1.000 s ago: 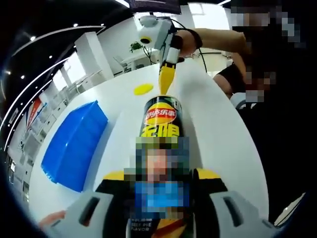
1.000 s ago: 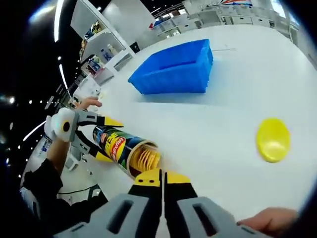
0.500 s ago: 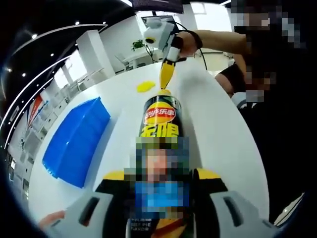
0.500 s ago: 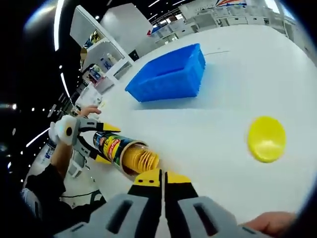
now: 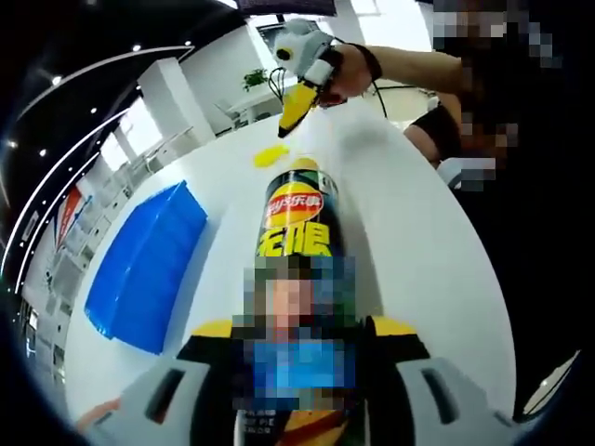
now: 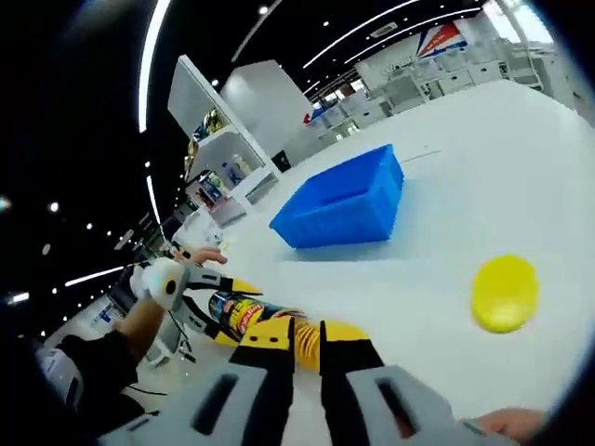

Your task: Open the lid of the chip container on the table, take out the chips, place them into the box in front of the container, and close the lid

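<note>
Clamping the chip container (image 5: 296,218) lying on the table (image 5: 418,242), the left gripper (image 5: 299,372) pinches its body; right gripper (image 6: 299,342), jaws nearly together, sits at its open mouth, yellow lid (image 6: 505,293) at three o'clock, blue box (image 6: 346,200) at twelve.

From my left gripper view I read a red oval Lay's-style brand emblem with small Chinese characters on the black-and-yellow cylindrical chip container (image 5: 297,218); below it stand large yellow Chinese characters that I cannot make out with confidence. A mosaic patch covers the rest of the label. In the right gripper view the same red emblem shows on the can (image 6: 240,316), too small to read. A red-and-blue wall sign (image 6: 437,39) is illegible.
</note>
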Tool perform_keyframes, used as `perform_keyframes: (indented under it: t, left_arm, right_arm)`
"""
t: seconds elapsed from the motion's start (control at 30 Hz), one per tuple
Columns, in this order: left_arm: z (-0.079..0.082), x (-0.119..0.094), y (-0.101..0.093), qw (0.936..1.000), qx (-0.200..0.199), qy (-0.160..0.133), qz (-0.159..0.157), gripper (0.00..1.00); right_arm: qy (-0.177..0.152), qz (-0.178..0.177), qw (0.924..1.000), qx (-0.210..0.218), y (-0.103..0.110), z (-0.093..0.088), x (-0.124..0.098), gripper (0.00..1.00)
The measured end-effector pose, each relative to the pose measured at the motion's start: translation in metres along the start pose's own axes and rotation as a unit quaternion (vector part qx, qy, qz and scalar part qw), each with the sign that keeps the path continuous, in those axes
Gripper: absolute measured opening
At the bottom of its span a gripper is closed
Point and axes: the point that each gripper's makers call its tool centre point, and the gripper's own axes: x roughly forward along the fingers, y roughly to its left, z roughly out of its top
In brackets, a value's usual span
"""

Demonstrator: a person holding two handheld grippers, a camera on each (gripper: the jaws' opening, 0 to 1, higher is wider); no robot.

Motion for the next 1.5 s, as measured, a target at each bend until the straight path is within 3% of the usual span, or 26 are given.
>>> perform_keyframes:
  t: [0.07,0.17,0.27,0.43,0.63,0.77,1.07,1.3,1.5]
  left_arm:
    - [0.000,0.000,-0.001,1.0000,-0.001,0.000,0.000,0.53]
    - [0.002,0.000,-0.002,1.0000,-0.004,-0.004,-0.002,0.53]
    - [0.003,0.000,-0.004,1.0000,-0.007,-0.006,-0.003,0.54]
    - [0.006,0.001,-0.008,0.9999,-0.005,-0.008,-0.003,0.54]
    - [0.006,0.002,-0.007,0.9999,0.003,-0.014,0.002,0.54]
    - [0.006,0.001,-0.008,0.9997,0.014,-0.016,0.011,0.54]
    - [0.004,-0.001,-0.005,0.9991,0.029,-0.017,0.025,0.54]
    - [0.003,-0.001,-0.003,0.9990,0.029,-0.022,0.026,0.54]
    - [0.003,-0.001,0.000,0.9989,0.030,-0.025,0.025,0.54]
  right_arm:
    - [0.014,0.019,0.9992,0.031,0.009,-0.002,0.001,0.07]
    - [0.051,0.036,0.9971,0.043,0.018,-0.016,0.006,0.07]
    - [0.089,0.020,0.9951,0.037,0.016,-0.031,0.010,0.07]
    - [0.119,-0.019,0.9923,0.030,0.005,-0.041,0.012,0.07]
    - [0.122,-0.049,0.9910,0.025,-0.002,-0.040,0.012,0.07]
    - [0.140,-0.073,0.9873,0.016,-0.009,-0.049,0.013,0.07]
    - [0.136,-0.091,0.9862,0.028,-0.014,-0.046,0.011,0.07]
    - [0.105,-0.076,0.9869,0.096,-0.015,-0.047,0.013,0.06]
    - [0.105,-0.097,0.9867,0.077,-0.020,-0.043,0.015,0.01]
